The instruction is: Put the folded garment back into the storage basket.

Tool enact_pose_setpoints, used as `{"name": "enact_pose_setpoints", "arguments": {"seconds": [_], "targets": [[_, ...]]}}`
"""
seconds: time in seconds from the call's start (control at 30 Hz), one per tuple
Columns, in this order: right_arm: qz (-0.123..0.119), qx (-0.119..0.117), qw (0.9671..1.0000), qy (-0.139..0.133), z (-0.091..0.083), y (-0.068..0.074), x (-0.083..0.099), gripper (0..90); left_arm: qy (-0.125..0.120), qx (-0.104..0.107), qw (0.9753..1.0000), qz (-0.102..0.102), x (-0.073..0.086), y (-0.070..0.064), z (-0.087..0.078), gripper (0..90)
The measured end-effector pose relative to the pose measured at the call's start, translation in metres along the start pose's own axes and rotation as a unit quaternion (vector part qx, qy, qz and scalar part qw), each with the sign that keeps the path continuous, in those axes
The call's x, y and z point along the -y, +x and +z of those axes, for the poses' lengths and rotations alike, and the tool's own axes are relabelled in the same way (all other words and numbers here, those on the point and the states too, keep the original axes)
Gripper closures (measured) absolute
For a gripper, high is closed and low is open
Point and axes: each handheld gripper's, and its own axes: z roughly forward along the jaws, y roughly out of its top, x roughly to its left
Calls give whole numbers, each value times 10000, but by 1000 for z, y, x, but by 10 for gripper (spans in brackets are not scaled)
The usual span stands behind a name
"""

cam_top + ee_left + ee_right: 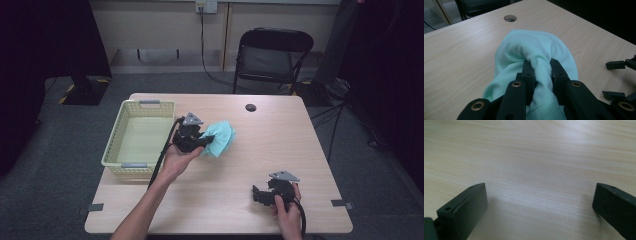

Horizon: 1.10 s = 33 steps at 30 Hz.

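L gripper [202, 141] is pinching a bunched fold of mint cloth [220, 138], which is lying on the table [280, 140] just beside the basket [114, 145]. R gripper [256, 194] is hovering near the front edge w/ jaws spread wide, gripping nothing.

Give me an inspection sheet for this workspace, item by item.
Surface: light wooden table with a round cable hole near the far edge.
Job's things: mint-green cloth, bunched, beside the yellow plastic basket; nothing seen in the basket.
Clutter: nothing seen on the tabletop; grey tape tabs at its near corners.
Grippers: left tongs pinch a twisted fold of the cloth; right tongs hang open over bare wood near the front edge, holding nothing.
Cables: one black cable trails from the left tongs along the basket; another from the right tongs.
Surroundings: black folding chair behind the table, wall socket with a lead, grey carpet.
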Motion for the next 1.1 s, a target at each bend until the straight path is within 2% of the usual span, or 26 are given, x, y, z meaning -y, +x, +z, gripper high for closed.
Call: {"name": "enact_pose_setpoints", "arguments": {"seconds": [0.13, 0.4, 1.1], "targets": [[0, 0, 10000, 1, 0, 0, 0, 0, -132, -35, 9999, 3, -3, -1, -7, 773], [3, 1, 10000, 0, 0, 0, 0, 0, -201, -69, 9998, -25, -5, 2, -15, 772], [3, 1, 10000, -1, 0, 0, 0, 0, -488, -100, 9984, -251, -9, 19, -49, 770]]}}
